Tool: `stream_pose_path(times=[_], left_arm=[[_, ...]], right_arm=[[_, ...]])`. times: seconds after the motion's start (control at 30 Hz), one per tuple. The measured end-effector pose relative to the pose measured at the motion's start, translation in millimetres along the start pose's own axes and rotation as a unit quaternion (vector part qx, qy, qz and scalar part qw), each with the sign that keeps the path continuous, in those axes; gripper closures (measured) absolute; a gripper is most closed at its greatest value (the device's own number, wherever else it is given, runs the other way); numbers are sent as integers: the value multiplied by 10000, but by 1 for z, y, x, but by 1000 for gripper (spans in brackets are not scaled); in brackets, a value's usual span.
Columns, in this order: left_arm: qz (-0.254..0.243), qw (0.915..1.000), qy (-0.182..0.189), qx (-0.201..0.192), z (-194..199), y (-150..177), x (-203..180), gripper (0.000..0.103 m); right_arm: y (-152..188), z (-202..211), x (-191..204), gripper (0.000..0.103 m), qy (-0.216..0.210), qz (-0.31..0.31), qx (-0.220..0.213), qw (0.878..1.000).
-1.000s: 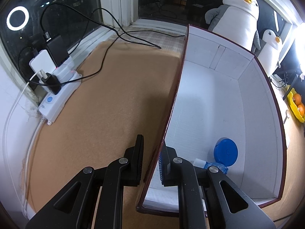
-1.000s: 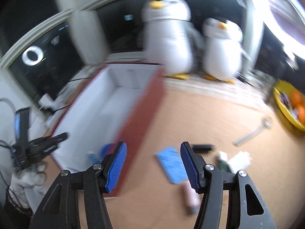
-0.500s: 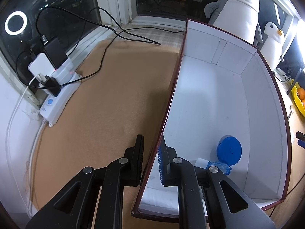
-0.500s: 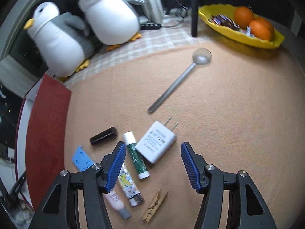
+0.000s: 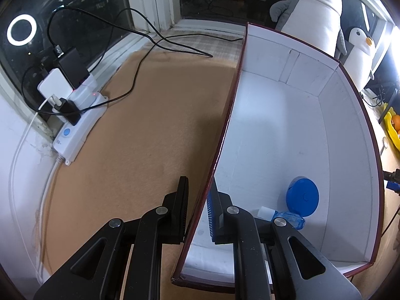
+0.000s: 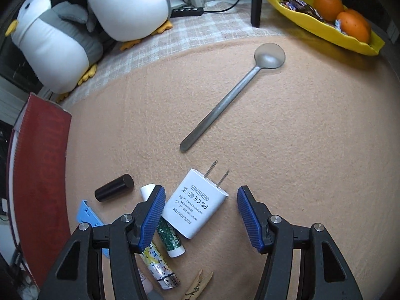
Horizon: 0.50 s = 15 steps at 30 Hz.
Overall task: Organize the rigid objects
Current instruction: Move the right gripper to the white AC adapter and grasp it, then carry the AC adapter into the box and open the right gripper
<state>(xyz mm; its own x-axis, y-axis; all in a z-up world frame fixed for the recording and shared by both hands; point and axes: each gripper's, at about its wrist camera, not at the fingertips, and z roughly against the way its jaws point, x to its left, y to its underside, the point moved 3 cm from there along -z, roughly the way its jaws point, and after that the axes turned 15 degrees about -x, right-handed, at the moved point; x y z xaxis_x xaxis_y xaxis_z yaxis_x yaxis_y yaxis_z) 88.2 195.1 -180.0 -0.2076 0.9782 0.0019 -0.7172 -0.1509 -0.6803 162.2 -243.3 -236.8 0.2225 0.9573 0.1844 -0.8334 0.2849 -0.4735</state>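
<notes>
My left gripper (image 5: 198, 208) is shut on the left wall of a red box with a white inside (image 5: 275, 130). On the box floor lie a round blue case (image 5: 302, 196) and a small blue bottle (image 5: 287, 218). My right gripper (image 6: 201, 212) stands open over the tan mat, its fingers on either side of a white plug adapter (image 6: 197, 206). Around the adapter lie a green and white tube (image 6: 168, 235), a patterned lighter (image 6: 158, 266), a black cylinder (image 6: 113, 187), a light blue flat piece (image 6: 88, 213) and a wooden clothespin (image 6: 197, 283). A metal spoon (image 6: 232, 95) lies farther off.
The box's red outer wall (image 6: 40, 175) borders the left of the right wrist view. Two plush penguins (image 6: 87, 17) sit at the back. A yellow tray with oranges (image 6: 325, 17) is at the back right. A white power strip (image 5: 75, 130) with cables lies by the window.
My right gripper has swung away from the box and come down over the small items, and it now hovers around the white adapter. My left gripper has stayed clamped on the box wall.
</notes>
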Motion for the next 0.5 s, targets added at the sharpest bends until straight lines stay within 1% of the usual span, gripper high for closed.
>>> stream_pose_path(times=[0.07, 0.2, 0.23, 0.5], left_arm=[[11, 10000, 5, 5, 0, 0, 0, 90], [35, 10000, 17, 6, 0, 1, 1, 90], [40, 10000, 19, 4, 0, 1, 1, 90], [62, 10000, 41, -29, 2, 2, 2, 90]], right_arm=[[2, -2, 1, 48, 12, 118, 62, 9999], [4, 0, -2, 69, 53, 272, 57, 9996], [6, 0, -3, 70, 44, 300, 60, 9995], [16, 11, -9, 70, 11, 465, -39, 9989]])
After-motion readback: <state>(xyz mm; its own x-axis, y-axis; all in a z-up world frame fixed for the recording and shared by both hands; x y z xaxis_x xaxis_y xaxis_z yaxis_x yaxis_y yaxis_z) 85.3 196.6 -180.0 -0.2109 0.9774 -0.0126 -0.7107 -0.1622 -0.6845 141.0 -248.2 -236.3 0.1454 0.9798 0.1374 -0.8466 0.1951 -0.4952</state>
